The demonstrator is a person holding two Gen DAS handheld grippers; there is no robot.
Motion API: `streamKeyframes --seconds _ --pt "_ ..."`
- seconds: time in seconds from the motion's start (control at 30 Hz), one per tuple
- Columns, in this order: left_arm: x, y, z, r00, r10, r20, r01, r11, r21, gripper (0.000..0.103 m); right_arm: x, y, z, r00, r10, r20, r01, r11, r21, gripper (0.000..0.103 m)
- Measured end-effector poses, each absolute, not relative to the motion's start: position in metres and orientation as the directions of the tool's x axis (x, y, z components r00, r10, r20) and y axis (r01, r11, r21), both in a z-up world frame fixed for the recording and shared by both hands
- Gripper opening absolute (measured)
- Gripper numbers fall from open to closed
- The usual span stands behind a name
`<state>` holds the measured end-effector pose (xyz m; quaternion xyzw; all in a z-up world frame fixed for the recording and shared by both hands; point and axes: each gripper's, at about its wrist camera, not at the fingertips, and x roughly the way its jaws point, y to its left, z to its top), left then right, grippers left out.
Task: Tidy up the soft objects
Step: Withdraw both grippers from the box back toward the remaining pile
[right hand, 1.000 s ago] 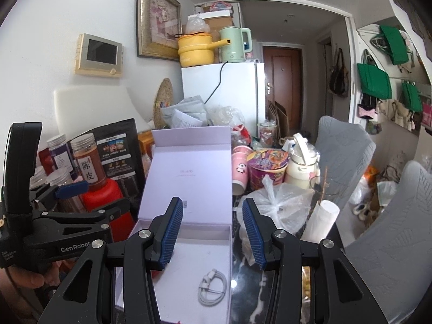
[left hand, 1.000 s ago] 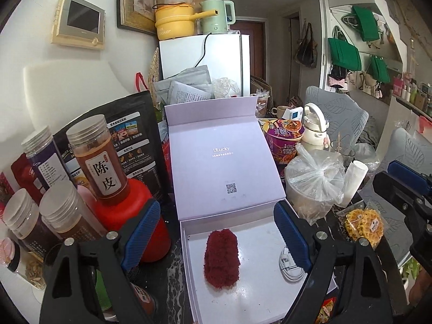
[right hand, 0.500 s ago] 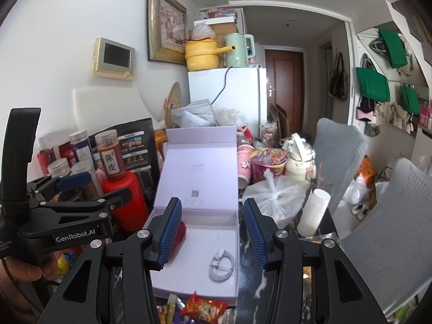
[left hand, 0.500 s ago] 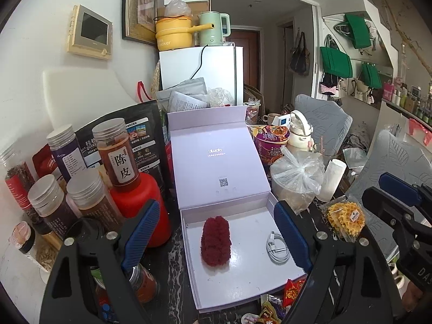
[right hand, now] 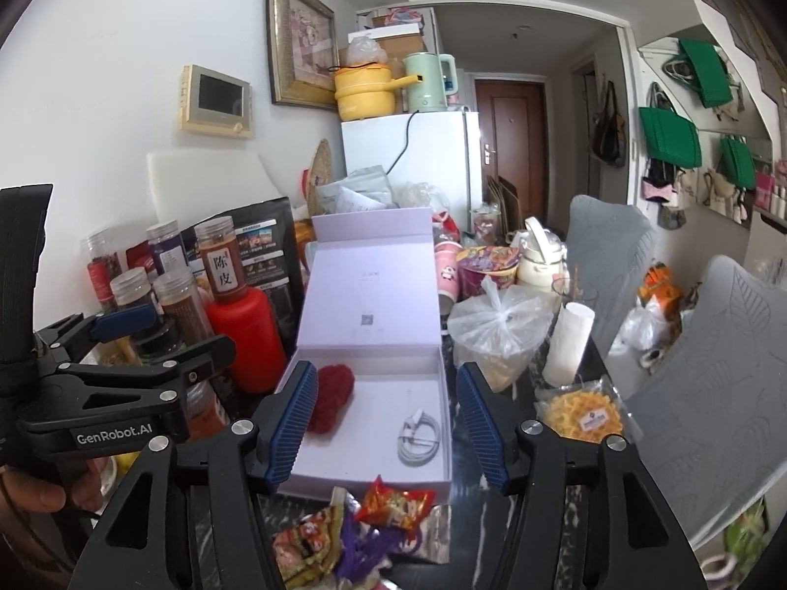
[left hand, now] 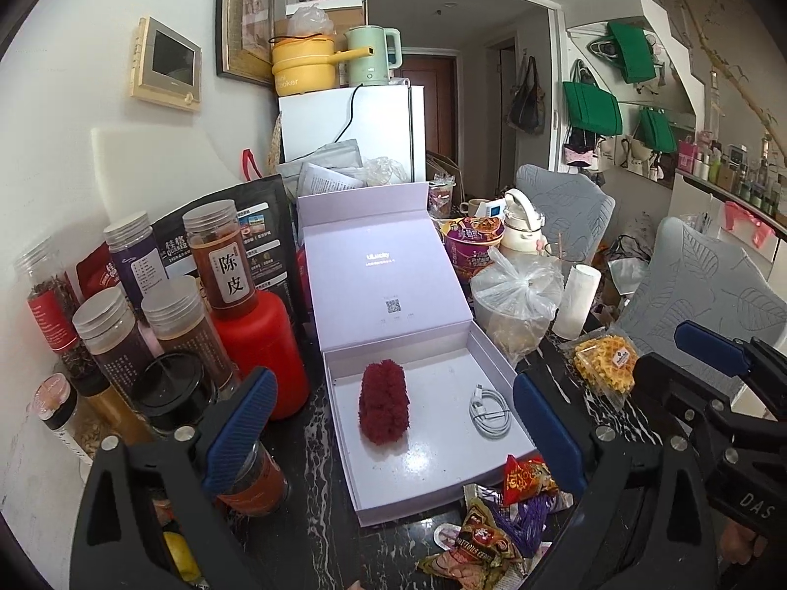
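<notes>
Red fluffy thing (left hand: 384, 403) lies in open box (left hand: 433, 494); both tools empty

Bright, even indoor light; soft glare on the box floor (left hand: 423, 462); sharp focus; fisheye-bent, dark-vignetted edges

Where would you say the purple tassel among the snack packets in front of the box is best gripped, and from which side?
Grip the purple tassel at its bunched middle, coming from above with open tongs. Its strands are limp and spread flat over the snack packets, so a side approach would likely catch wrappers. The right tongs, open and empty, sit nearest; which end is the knot, I cannot tell.
</notes>
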<state>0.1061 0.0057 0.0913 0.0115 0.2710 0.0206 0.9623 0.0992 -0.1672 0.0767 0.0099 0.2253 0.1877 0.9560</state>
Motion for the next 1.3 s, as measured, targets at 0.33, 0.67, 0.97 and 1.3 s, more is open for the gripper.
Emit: streamKeyframes --seconds 0.33,0.67,0.97,1.3 --pt "0.084 0.003 0.077 0.838 -0.007 -0.545 0.017 1.0 0.014 0.098 0.076 -0.169 0.061 0.821 0.346 -0.455 -0.33 0.937 0.117 0.082" --pt "0.062 0.0 0.062 0.839 0.009 -0.544 0.037 0.997 0.074 0.098 0.052 -0.17 0.045 0.814 0.331 -0.477 -0.316 0.942 0.113 0.087" --pt "0.051 -0.001 0.046 0.813 -0.057 -0.58 0.096 0.995 0.037 0.098 0.035 -0.172 0.024 0.786 0.356 -0.505 -0.329 0.933 0.146 0.087" --pt "0.041 -0.002 0.02 0.764 -0.119 -0.634 0.148 0.989 -0.007 0.098 0.021 -0.171 -0.006 0.75 0.371 -0.548 -0.332 0.927 0.173 0.087"
